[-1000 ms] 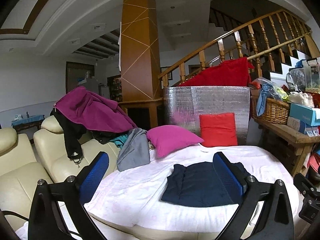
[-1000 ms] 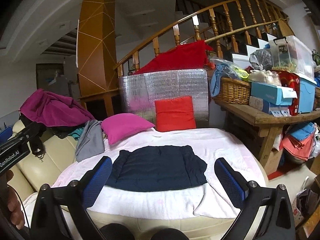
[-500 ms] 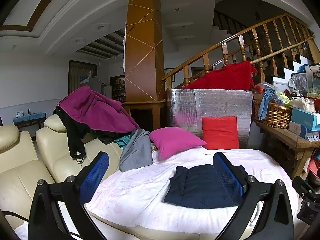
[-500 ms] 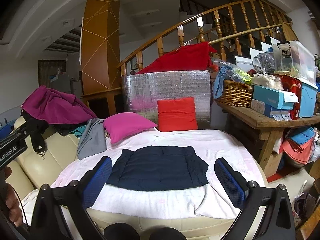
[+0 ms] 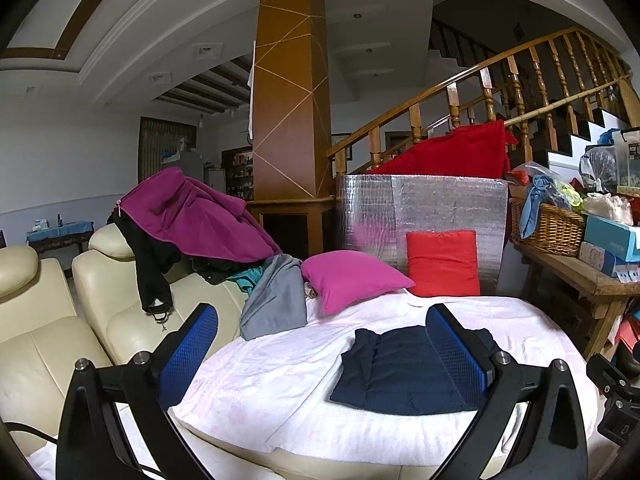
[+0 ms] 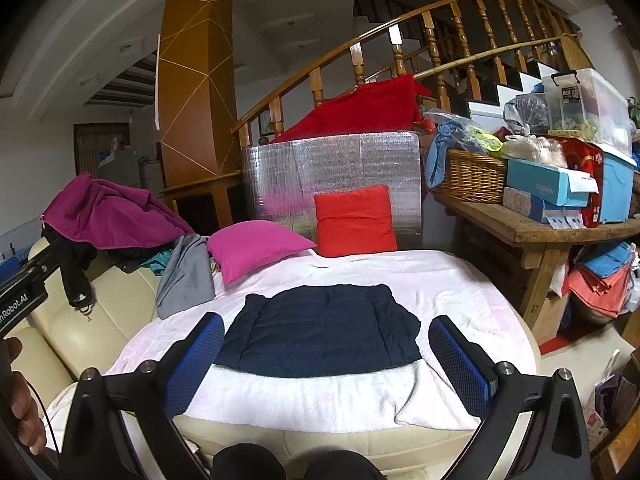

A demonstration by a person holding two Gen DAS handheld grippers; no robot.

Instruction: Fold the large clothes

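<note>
Blue textured pads line both grippers, and each pair of fingers is spread wide with nothing between them. The left gripper (image 5: 322, 344) hangs above the near edge of a white sheet (image 5: 260, 380), its right pad overlapping the view of the folded navy quilted jacket (image 5: 400, 372) without touching it. The right gripper (image 6: 326, 354) is held back from the same jacket (image 6: 320, 330), which lies flat in a tidy rectangle on the white sheet (image 6: 312, 398), framed between the two pads.

Behind the jacket, a magenta cushion (image 6: 256, 246) and a red cushion (image 6: 354, 222) rest at the far side of the sheet, the red one propped against a silver foil panel (image 6: 340, 168). A grey garment (image 6: 186, 278) droops beside the magenta cushion, and a purple jacket (image 6: 106, 214) is heaped over the cream leather sofa (image 5: 48, 328) at the left. To the right stands a wooden bench (image 6: 560, 232) bearing a wicker basket (image 6: 472, 178) and boxes.
</note>
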